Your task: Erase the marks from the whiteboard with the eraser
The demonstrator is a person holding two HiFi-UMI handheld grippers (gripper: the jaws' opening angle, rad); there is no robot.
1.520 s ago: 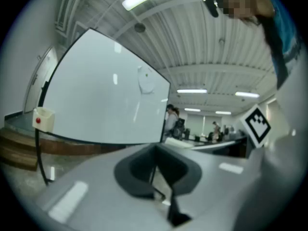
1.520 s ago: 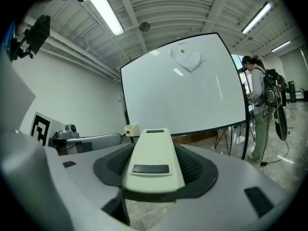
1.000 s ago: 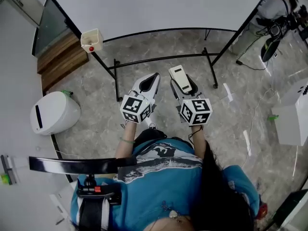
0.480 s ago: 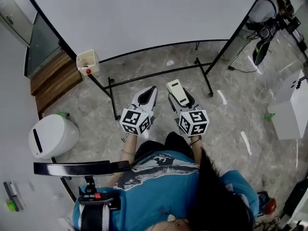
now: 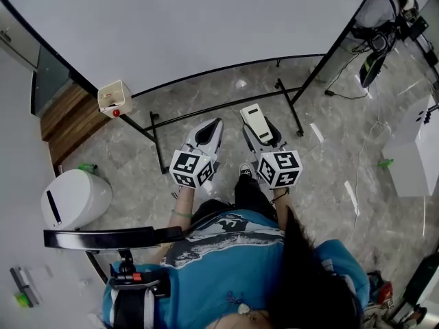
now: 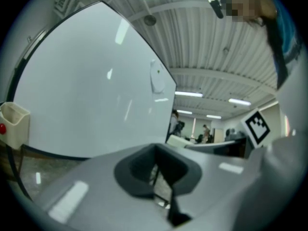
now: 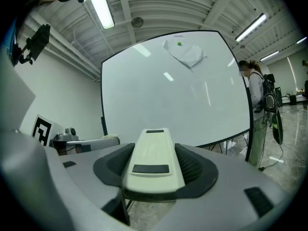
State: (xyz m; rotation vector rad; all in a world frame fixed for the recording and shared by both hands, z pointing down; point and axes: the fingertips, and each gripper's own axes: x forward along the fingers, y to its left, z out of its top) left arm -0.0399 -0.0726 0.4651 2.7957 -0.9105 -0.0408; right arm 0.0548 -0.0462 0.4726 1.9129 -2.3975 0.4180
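Observation:
The whiteboard (image 5: 199,26) fills the top of the head view, white in a black frame; I see no marks on the part that shows. My right gripper (image 5: 260,130) is shut on the cream eraser (image 5: 256,123), which points toward the board. In the right gripper view the eraser (image 7: 153,162) lies between the dark pads (image 7: 192,165), with the whiteboard (image 7: 178,100) ahead. My left gripper (image 5: 207,137) sits beside it, shut and empty. In the left gripper view the left gripper (image 6: 158,170) faces the whiteboard (image 6: 86,90) at an angle.
A small cream box with a red dot (image 5: 113,99) hangs on the board's left post. The stand's black legs (image 5: 226,108) cross the marble floor. A white rounded bin (image 5: 72,199) sits at left, a white cabinet (image 5: 415,157) at right. A person (image 7: 257,119) stands beside the board.
The head view has swung so that the board fills more of the frame. Both grippers stay side by side in front of me, the right still holding the eraser.

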